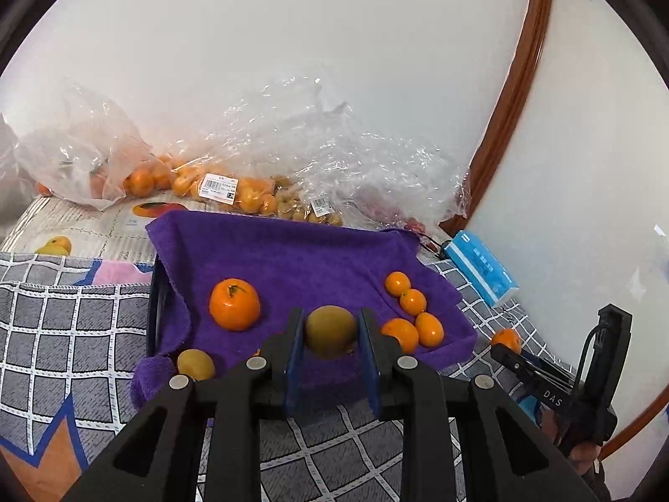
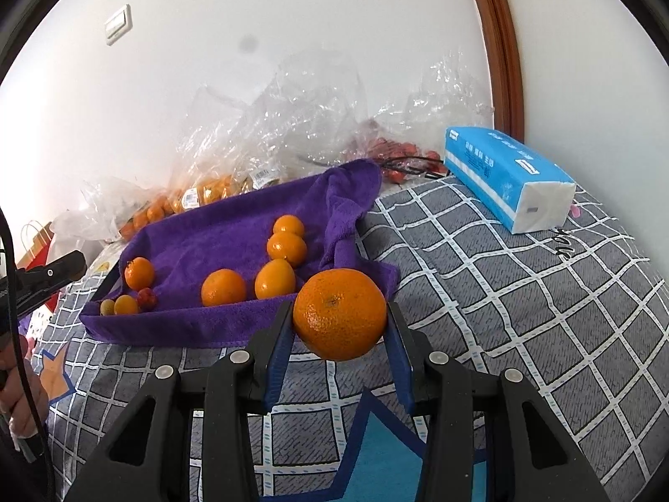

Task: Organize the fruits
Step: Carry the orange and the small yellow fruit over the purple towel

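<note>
White wall backs a bed covered in a grey checked sheet point(image 2: 522, 293), with a brown wooden frame point(image 1: 514, 96) curving up at the right. On the sheet sits a dark tray draped with a purple towel point(image 1: 292, 263). Behind it, against the wall, crumpled clear plastic bags point(image 1: 234, 184) hold small oranges, and a blue tissue pack point(image 2: 501, 175) lies to the right of the towel.

The left gripper point(image 1: 330, 334) has its blue fingers point(image 1: 294, 355) closed on a yellow-green round fruit point(image 1: 330, 330), held over the near edge of the towel. On the towel lie a mandarin with a green stem point(image 1: 234, 304) to the left, a second yellow-green fruit point(image 1: 195, 364) at the near left corner, and a cluster of four small orange kumquat-like fruits point(image 1: 412, 313) to the right.

The right gripper point(image 2: 339, 326) grips a large orange point(image 2: 339, 313) between its fingers point(image 2: 278, 351), the pads pressed on both sides. It is held above the sheet, just beside the towel's near right corner. In the right wrist view a small red fruit point(image 2: 147, 298) also shows at the towel's near left edge.
</note>
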### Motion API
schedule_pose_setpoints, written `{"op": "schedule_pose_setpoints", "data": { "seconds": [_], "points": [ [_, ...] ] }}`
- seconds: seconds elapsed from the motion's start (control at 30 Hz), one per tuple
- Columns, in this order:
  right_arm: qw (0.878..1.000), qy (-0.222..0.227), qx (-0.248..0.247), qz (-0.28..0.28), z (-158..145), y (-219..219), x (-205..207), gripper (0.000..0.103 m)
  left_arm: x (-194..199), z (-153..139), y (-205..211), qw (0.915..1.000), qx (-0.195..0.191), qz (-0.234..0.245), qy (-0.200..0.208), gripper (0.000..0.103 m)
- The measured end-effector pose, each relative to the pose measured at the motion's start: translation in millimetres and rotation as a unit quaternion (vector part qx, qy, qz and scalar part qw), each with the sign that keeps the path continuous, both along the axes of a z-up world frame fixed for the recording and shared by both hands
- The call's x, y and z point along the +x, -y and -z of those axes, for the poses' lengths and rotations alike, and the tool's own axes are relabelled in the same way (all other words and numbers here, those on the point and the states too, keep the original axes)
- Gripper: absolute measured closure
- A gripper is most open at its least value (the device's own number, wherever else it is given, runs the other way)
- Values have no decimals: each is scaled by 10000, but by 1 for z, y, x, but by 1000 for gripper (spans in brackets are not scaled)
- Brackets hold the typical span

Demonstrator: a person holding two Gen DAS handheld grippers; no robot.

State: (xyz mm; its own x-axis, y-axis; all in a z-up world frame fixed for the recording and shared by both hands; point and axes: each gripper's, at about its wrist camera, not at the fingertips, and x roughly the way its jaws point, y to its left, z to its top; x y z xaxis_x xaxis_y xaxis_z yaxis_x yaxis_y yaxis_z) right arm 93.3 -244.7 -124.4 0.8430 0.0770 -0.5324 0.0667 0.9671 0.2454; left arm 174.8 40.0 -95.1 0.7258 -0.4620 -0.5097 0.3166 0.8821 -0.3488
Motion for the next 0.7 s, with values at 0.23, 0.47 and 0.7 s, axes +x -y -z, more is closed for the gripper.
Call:
{"op": "schedule_pose_setpoints", "data": {
  "seconds": [0.23,0.47,0.7],
  "points": [
    [9999,59,64,51,-3,0,-1,61,-2,-4,-4,9999,-68,-38,74,79],
    [9995,220,225,-69,-20,-6,-6,61,-4,-7,-7,9998,-105,-141,135,79],
    [9993,311,59,-214,-44,-18,0,61,-2,-8,-8,9992,53,-375,132,79]
  ]
}}
